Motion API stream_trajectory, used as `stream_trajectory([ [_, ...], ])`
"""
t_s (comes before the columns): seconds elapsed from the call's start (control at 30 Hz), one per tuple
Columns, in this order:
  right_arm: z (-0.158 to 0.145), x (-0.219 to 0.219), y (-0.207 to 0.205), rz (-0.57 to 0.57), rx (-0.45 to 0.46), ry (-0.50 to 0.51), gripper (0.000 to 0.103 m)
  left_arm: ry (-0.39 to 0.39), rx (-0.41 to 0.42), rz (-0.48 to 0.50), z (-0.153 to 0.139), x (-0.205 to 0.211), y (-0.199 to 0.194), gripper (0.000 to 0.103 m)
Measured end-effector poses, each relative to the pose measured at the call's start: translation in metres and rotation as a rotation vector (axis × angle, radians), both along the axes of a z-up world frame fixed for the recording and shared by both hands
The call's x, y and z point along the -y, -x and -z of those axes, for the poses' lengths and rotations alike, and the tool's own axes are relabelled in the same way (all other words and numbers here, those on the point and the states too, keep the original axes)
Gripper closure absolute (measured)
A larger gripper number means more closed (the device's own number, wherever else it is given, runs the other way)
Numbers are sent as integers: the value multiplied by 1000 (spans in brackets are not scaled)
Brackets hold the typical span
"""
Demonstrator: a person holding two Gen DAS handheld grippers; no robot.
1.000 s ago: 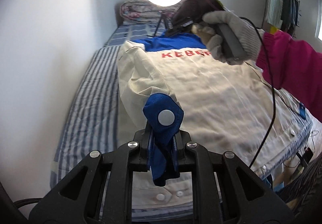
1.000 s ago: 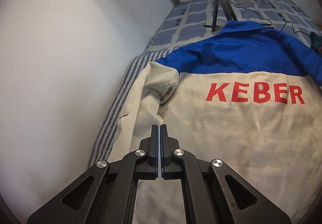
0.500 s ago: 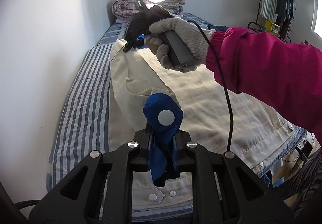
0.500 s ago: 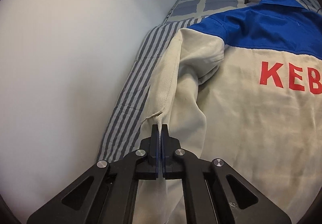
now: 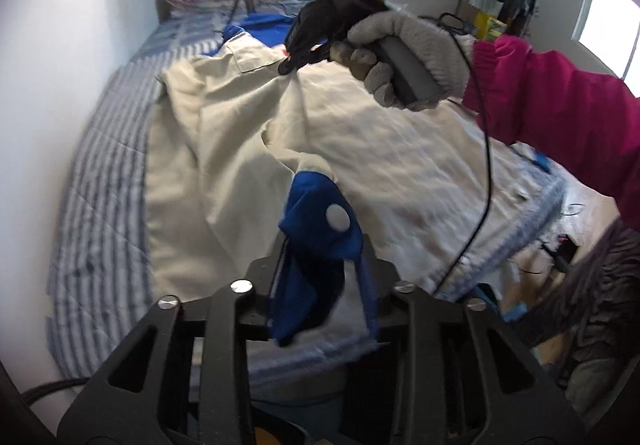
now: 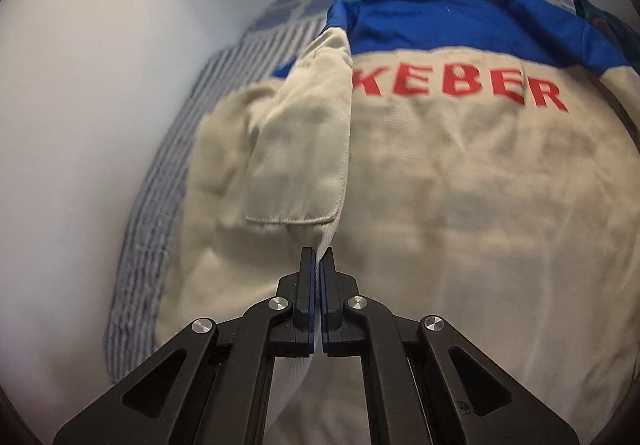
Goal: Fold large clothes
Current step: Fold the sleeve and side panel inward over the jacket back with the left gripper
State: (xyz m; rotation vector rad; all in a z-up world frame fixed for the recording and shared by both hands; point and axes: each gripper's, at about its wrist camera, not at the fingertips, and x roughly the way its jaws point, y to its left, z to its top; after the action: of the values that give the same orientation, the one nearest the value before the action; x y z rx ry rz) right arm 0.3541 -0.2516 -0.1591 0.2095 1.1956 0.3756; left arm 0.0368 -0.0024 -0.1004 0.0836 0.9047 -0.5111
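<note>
A: Where does the big piece lie?

B: The cream work jacket [image 6: 460,205] with the blue yoke and red KEBER lettering lies back-up on the striped bedspread [image 5: 104,181], near the wall. Its sleeve [image 6: 304,149] on the wall side is being brought over the back panel.

A: And the two tools?

B: The right gripper [image 6: 319,257] is pinched tight on the cream fabric of the folded edge just below the sleeve's hem. In the left wrist view a gloved hand [image 5: 404,53] carries it above the shoulder area. The left gripper [image 5: 320,257] has its jaws opening, with the blue cuff [image 5: 320,229] and its white snap between them but, as far as I can tell, no longer pressed.

A: How should the step go?

B: I would lay the sleeve flat and parallel to the side seam before the right lets go. The cuff should drop onto the back panel, not bunch. Thick cotton probably holds a crease, so smooth it once.
</note>
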Motion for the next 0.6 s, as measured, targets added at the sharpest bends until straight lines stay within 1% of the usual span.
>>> stream_trajectory([
  [0.03,8,-1,5,-20,-17,57,101,24,-20,3,1,-2,5,65],
  [0.07,18,-3,10,-49,-29,137,100,45,-38,2,0,-6,9,60],
  [0.1,24,-3,14,-65,-34,189,100,61,-47,-3,-1,-7,12,54],
  [0.13,29,-2,18,-80,-38,233,100,96,-59,-21,-3,-15,16,51],
  [0.17,30,0,22,-89,-39,247,100,118,-59,-33,-6,-19,19,46],
  [0.2,28,2,25,-85,-33,256,100,139,-58,-65,-6,-29,20,45],
  [0.27,13,8,31,-74,19,250,100,164,-74,-135,-3,-46,18,45],
  [0.33,-2,8,30,-87,61,210,100,213,-132,-212,9,-63,8,45],
  [0.37,-12,4,30,-107,86,185,100,235,-158,-235,15,-67,4,45],
  [0.43,-25,-10,28,-149,120,171,99,250,-205,-257,26,-71,-3,45],
  [0.5,-35,-32,27,-195,153,160,91,283,-253,-273,38,-74,-7,45],
  [0.57,-39,-50,23,-228,183,144,76,312,-298,-285,48,-74,-10,45],
  [0.6,-42,-61,22,-247,192,133,73,322,-323,-287,55,-72,-12,45],
])
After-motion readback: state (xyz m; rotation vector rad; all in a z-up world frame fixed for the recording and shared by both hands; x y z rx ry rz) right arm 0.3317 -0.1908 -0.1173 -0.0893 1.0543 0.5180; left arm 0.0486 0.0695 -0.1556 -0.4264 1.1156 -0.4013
